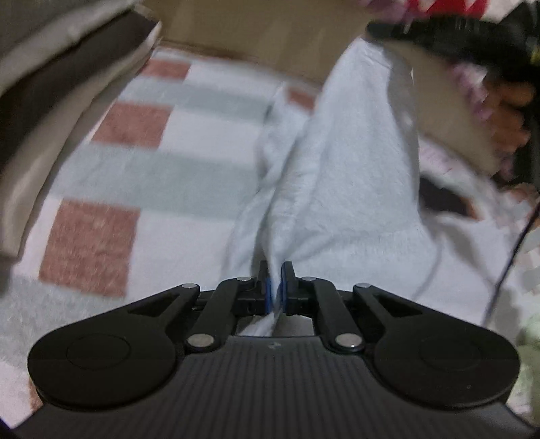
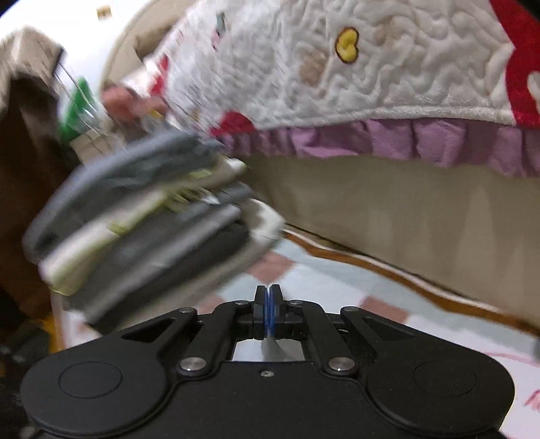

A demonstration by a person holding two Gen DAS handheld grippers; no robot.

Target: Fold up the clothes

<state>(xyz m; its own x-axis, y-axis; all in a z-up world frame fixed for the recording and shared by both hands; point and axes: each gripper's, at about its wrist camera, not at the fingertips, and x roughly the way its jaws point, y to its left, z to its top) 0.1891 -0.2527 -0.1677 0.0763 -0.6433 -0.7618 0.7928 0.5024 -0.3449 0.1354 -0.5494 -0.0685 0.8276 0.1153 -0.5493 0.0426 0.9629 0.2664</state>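
Observation:
A pale blue fleecy garment [image 1: 337,169] lies bunched on a checked mat [image 1: 152,169] and rises toward the upper right. My left gripper [image 1: 276,270] is shut on a fold of it, with cloth pinched between the blue pads. At the top right, the black body of the right tool [image 1: 449,30] and the hand [image 1: 506,111] that holds it hover over the garment's far end. In the right wrist view, my right gripper [image 2: 269,293] is shut, and a sliver of pale cloth [image 2: 275,349] hangs behind its pads.
A blurred stack of folded grey and white clothes [image 2: 141,219] sits left on the checked mat [image 2: 303,280]. A quilted white blanket [image 2: 388,67] with a purple frill overhangs a beige bed side [image 2: 388,209]. A dark cable [image 1: 506,263] crosses the right edge.

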